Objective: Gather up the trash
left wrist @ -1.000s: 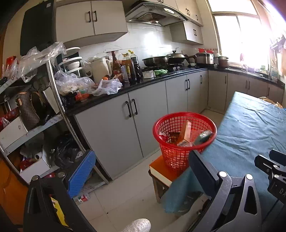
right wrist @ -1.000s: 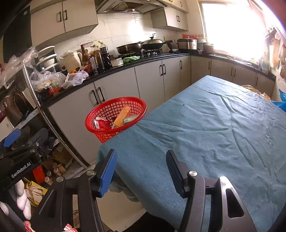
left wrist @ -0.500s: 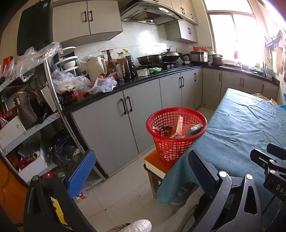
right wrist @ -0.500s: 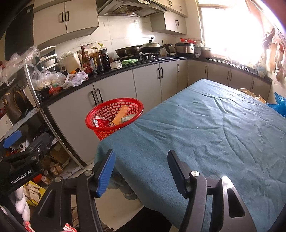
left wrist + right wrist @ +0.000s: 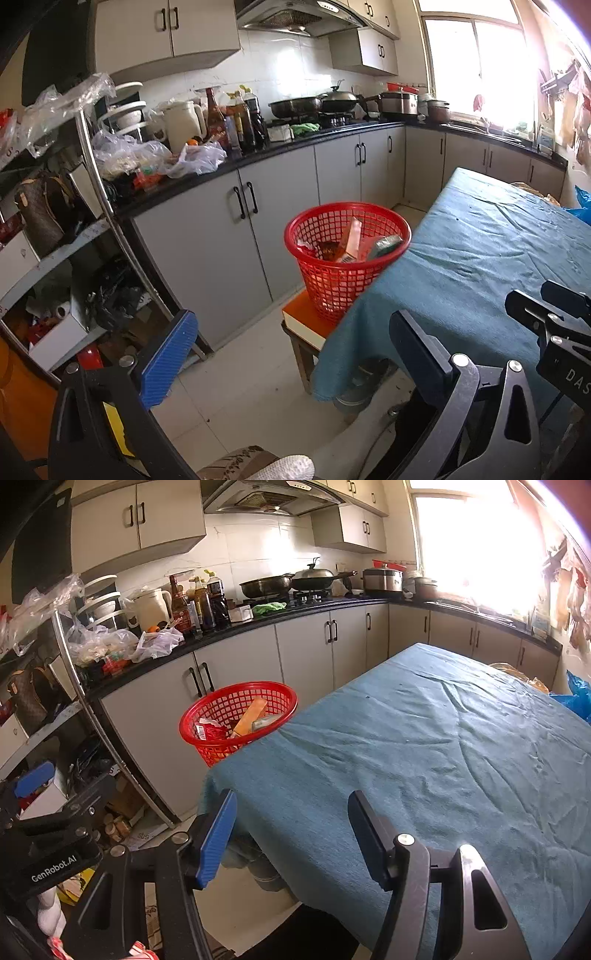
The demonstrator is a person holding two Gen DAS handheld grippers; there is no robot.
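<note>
A red mesh basket [image 5: 388, 216] stands on a low orange stool [image 5: 301, 317] beside the table's near corner; it also shows in the right wrist view [image 5: 207, 709]. It holds an orange box [image 5: 251, 710], a red wrapper [image 5: 210, 731] and a green packet [image 5: 384, 244]. My left gripper [image 5: 291, 350] is open and empty, held over the floor well short of the basket. My right gripper [image 5: 291, 830] is open and empty above the near edge of the teal tablecloth [image 5: 424, 746].
A grey cabinet run with a cluttered black counter [image 5: 258, 155] lines the back. A metal shelf rack [image 5: 103, 206] full of bags and boxes stands at left. The tiled floor [image 5: 240, 369] lies between rack, stool and table.
Both grippers have drawn back from the basket and table; the basket looks smaller and farther. Both stay open and empty.
</note>
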